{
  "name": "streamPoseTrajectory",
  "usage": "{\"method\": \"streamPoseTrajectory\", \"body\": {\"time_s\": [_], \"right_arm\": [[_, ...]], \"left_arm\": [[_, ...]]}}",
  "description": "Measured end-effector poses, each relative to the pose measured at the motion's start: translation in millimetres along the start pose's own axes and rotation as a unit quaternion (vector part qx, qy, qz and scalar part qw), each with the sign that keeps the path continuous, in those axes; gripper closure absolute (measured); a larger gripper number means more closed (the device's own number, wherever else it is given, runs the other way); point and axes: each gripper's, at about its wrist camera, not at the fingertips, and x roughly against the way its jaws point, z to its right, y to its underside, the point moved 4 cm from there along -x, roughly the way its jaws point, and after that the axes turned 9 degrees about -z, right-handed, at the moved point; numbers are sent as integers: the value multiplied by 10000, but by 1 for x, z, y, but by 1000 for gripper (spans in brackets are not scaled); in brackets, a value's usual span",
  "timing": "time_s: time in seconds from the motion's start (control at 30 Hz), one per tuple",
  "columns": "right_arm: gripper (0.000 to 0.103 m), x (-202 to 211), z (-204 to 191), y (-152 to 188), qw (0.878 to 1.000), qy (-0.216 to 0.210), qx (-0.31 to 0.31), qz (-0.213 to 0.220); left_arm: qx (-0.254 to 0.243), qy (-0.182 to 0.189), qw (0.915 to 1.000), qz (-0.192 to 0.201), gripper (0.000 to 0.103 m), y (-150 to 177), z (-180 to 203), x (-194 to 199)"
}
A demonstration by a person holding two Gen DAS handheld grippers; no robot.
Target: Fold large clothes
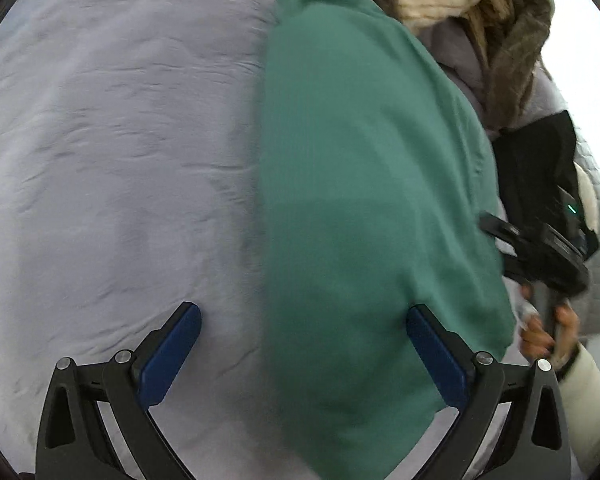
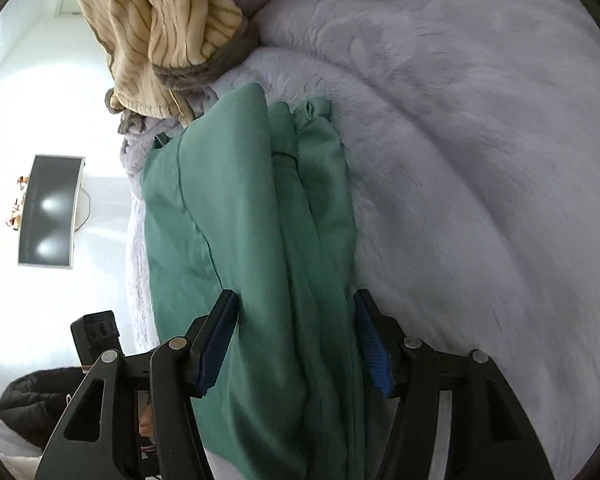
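Note:
A green garment (image 1: 360, 200) lies folded into a long strip on a lavender plush blanket (image 1: 112, 140). My left gripper (image 1: 304, 354) is open above it, its right finger over the green cloth, its left finger over the blanket, holding nothing. In the right wrist view the garment (image 2: 260, 240) runs away from me in layered folds. My right gripper (image 2: 294, 340) is open with the stacked folds between its blue pads (image 2: 220, 344), which stand apart from the cloth edges. The right gripper also shows in the left wrist view (image 1: 540, 248), held by a hand.
A cream striped blanket with grey trim (image 2: 160, 32) is heaped at the far end of the bed (image 1: 460, 8). A monitor (image 2: 50, 210) stands against the white wall. A black jacket (image 2: 36, 404) lies low at the left. The lavender blanket (image 2: 480, 180) spreads wide to the right.

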Motion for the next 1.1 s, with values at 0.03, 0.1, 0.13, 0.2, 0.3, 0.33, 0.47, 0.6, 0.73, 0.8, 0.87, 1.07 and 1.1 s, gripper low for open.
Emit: {"method": "streamPoseTrajectory", "body": {"time_s": [0.03,0.1,0.13,0.2,0.3,0.33,0.47,0.6,0.73,0.8,0.87,1.07,1.1], "right_arm": [[38,-5,-1,-7,10000,-48,17,-28],[37,-13,-3,-17,9997,-251,-25,-75],[34,-18,-5,-20,9993,-339,-47,-120],[34,-25,-8,-23,9991,-382,-9,-172],[45,-28,-5,-22,9989,-426,-149,-124],[66,-27,-5,-22,9984,-510,-196,-118],[81,-15,-17,-12,9938,-1086,-225,60],[82,-4,-38,1,9859,-1644,-274,174],[82,8,-67,18,9800,-1962,-248,235],[82,13,-82,31,9788,-2025,-192,223],[82,15,-95,46,9779,-2077,-135,181],[82,-7,-121,102,9705,-2389,-310,-39],[82,-18,-124,114,9691,-2436,-381,-111]], "left_arm": [[-84,69,9999,-34,0,-5,5,-5],[-180,132,9997,-104,0,-12,12,-13],[-200,163,9996,-121,0,-15,15,-16],[-205,266,9992,-225,0,-21,21,-27],[-273,205,9989,-330,4,-23,28,-38],[-312,149,9990,-296,9,-24,30,-36],[-432,235,9987,-156,46,-22,33,-19],[-443,570,9973,-102,55,-15,39,4],[-648,764,9949,-89,55,-1,49,32],[-702,821,9941,-71,55,7,50,46],[-766,837,9935,-50,55,19,47,62],[-788,736,9940,-180,55,73,21,103],[-769,694,9944,-231,55,80,18,106]]}}
